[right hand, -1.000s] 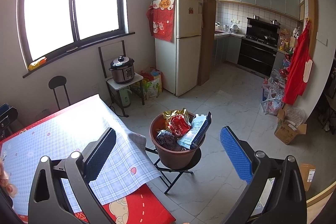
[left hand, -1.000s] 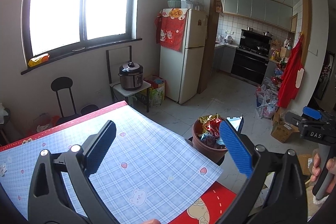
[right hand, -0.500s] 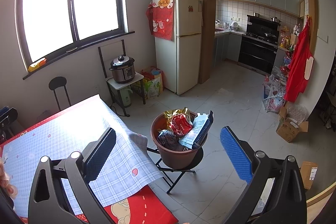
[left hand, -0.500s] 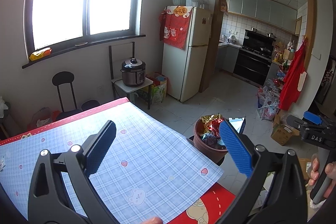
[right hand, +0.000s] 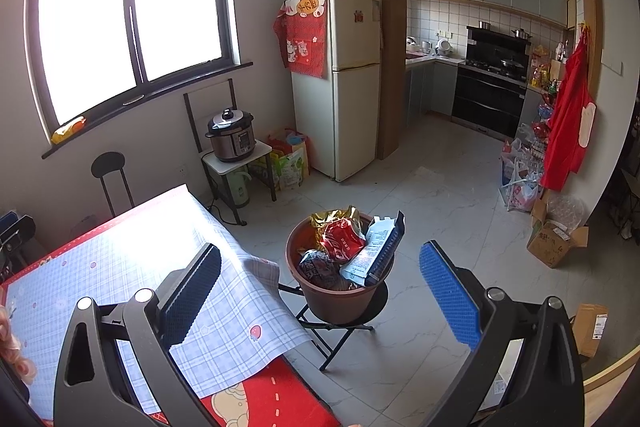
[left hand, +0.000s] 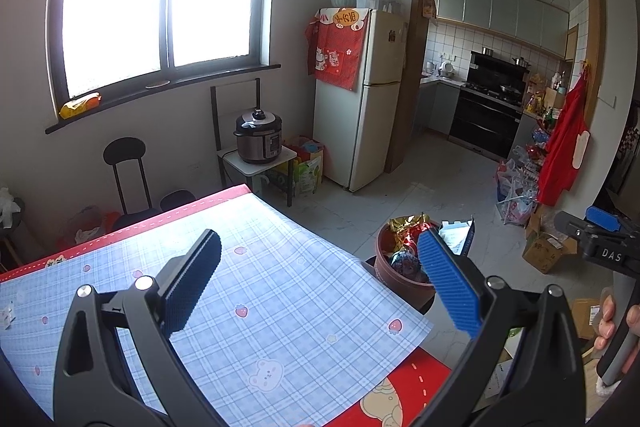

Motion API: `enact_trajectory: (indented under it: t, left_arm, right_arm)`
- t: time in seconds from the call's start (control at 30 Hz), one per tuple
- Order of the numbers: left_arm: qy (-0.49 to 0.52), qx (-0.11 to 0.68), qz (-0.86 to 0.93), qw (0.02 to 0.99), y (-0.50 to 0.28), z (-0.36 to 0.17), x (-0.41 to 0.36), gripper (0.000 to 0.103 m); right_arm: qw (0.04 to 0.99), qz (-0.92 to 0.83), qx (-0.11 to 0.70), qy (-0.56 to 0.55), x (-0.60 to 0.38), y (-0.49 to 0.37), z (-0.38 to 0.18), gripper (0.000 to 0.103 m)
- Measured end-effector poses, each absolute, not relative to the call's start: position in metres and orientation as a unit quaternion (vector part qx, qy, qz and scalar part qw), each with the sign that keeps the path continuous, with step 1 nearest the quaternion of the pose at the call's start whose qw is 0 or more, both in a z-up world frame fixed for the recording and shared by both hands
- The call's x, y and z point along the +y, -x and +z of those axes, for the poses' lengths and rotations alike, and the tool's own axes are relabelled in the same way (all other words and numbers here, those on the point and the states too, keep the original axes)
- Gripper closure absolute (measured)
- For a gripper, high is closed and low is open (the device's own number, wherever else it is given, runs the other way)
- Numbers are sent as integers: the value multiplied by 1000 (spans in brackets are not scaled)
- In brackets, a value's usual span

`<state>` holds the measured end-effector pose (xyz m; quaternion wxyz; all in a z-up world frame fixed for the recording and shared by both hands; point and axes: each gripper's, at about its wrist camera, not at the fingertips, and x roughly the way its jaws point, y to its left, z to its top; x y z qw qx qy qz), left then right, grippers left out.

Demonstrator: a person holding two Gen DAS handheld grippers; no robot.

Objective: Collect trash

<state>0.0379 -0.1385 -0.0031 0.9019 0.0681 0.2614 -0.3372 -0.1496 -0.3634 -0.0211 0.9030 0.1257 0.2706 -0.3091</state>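
Both tools are empty, so the step now looks like finding the next scrap: sweep the table (left hand: 280, 291) (it appears bare here) before moving. Left gripper (left hand: 318, 279) and right gripper (right hand: 320, 285) each have 2 fingers spread apart. The bin (right hand: 336, 297) of wrappers (right hand: 342, 241) stands at 12 o'clock from the right gripper, 2 o'clock from the left.

Table (left hand: 400, 379) under a blue checked cloth (left hand: 280, 307), red cover beneath.
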Motion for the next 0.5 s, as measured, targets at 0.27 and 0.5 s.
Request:
enact_trajectory:
  t: [0.27,0.5]
  left_arm:
    - [-73,259,-332,904,-40,0,-141,6]
    - [-81,260,-329,904,-43,-2,-145,6]
  right_arm:
    - [903,-312,266,-127,-368,149,-18,6]
    - [903,-311,268,-127,-369,147,-18,6]
